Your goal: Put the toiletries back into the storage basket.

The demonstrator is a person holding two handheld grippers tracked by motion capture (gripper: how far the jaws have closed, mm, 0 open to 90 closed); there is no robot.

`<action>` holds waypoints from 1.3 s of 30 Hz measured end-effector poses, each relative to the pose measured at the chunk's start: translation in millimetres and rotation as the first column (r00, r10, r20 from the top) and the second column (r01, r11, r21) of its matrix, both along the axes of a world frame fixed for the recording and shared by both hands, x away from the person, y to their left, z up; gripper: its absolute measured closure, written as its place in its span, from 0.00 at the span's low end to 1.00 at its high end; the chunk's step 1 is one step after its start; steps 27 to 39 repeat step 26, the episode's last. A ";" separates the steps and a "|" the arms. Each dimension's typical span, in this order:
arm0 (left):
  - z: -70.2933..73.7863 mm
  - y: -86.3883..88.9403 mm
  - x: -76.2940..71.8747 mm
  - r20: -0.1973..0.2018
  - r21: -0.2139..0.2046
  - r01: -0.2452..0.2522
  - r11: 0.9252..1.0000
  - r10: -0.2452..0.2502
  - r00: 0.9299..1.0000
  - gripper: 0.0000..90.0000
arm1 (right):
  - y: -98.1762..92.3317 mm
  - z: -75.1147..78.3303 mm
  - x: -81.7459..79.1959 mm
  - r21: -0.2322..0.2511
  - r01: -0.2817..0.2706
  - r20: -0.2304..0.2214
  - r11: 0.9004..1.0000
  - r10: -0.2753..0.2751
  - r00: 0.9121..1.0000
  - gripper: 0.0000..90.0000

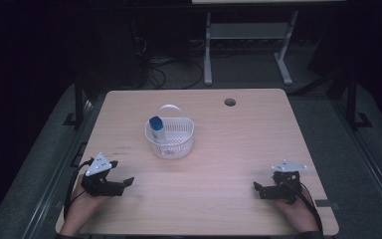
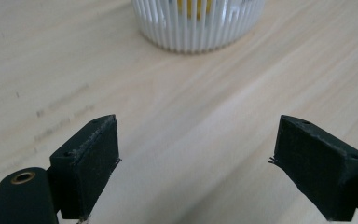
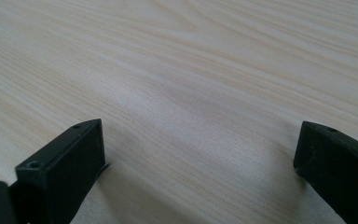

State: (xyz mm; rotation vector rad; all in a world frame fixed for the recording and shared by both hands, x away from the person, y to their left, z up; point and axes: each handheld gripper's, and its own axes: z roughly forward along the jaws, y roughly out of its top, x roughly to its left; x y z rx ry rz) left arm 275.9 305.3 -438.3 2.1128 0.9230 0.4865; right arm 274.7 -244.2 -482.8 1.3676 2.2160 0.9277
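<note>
From the high view, a white basket (image 1: 169,138) stands mid-worktop (image 1: 238,144) with a blue-capped bottle (image 1: 156,127) upright inside, well apart from both grippers at the near edge. The left gripper (image 2: 196,149) view catches something yellow behind the basket's slats (image 2: 198,23). Both the left and the right gripper (image 3: 200,158) have fingers spread wide, holding nothing.

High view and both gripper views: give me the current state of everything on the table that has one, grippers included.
white basket: upright on the table, handle folded back, not held.
blue-capped bottle: standing inside the basket at its left side, cap on.
left gripper: open, empty, low over the table, pointing toward the basket.
right gripper: open, empty, low over bare wood.
table: small round hole near the far edge.
</note>
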 end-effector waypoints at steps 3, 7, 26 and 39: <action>-6.8 2.7 -4.0 -0.018 0.007 -0.008 1.000 0.008 1.000 0.15 | 0.0 0.0 0.0 0.000 0.000 0.000 1.000 0.000 1.000 0.01; -15.6 5.6 -8.2 -0.036 0.013 -0.024 1.000 0.024 0.999 0.15 | 0.0 0.1 0.0 0.000 0.000 0.000 1.000 0.000 1.000 0.01; -36.3 12.9 -13.2 -0.071 0.024 -0.046 0.999 0.048 0.996 0.14 | 0.0 0.1 0.0 0.000 0.000 0.000 1.000 0.000 1.000 0.01; -36.3 12.9 -13.2 -0.071 0.024 -0.046 0.999 0.048 0.996 0.14 | 0.0 0.1 0.0 0.000 0.000 0.000 1.000 0.000 1.000 0.01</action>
